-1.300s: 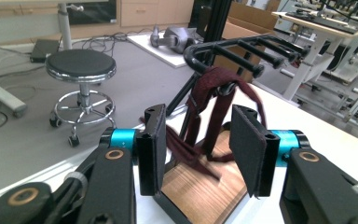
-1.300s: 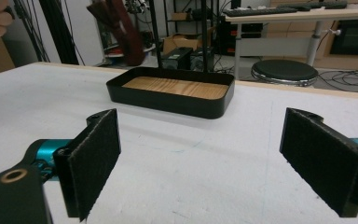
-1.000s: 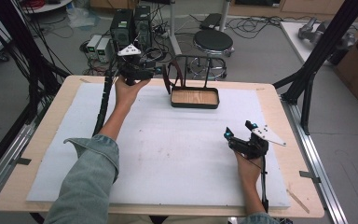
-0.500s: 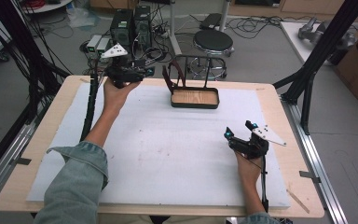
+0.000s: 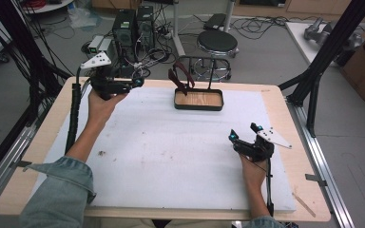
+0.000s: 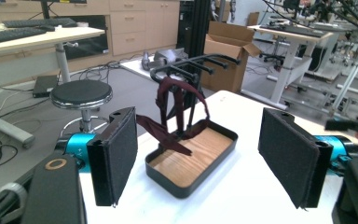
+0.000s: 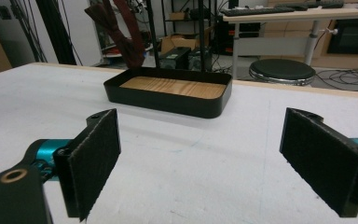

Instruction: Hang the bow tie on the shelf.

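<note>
Strap point(image 6: 170, 122) hung on the rack point(image 6: 193, 65) over the tray point(image 5: 198, 99) at the surface's far edge: soft, limp, light; best pinched at its drooping loop. Left hand-held gripper point(image 6: 205, 156) had just been opening, now wide and empty; right hand-held gripper point(image 7: 214, 163) wide, empty.

left tool point(image 5: 138, 83) drawn back from the rack point(image 5: 190, 78) toward the surface's point(image 5: 171, 156) far-left corner — jaws just opened, nothing between them.
</note>
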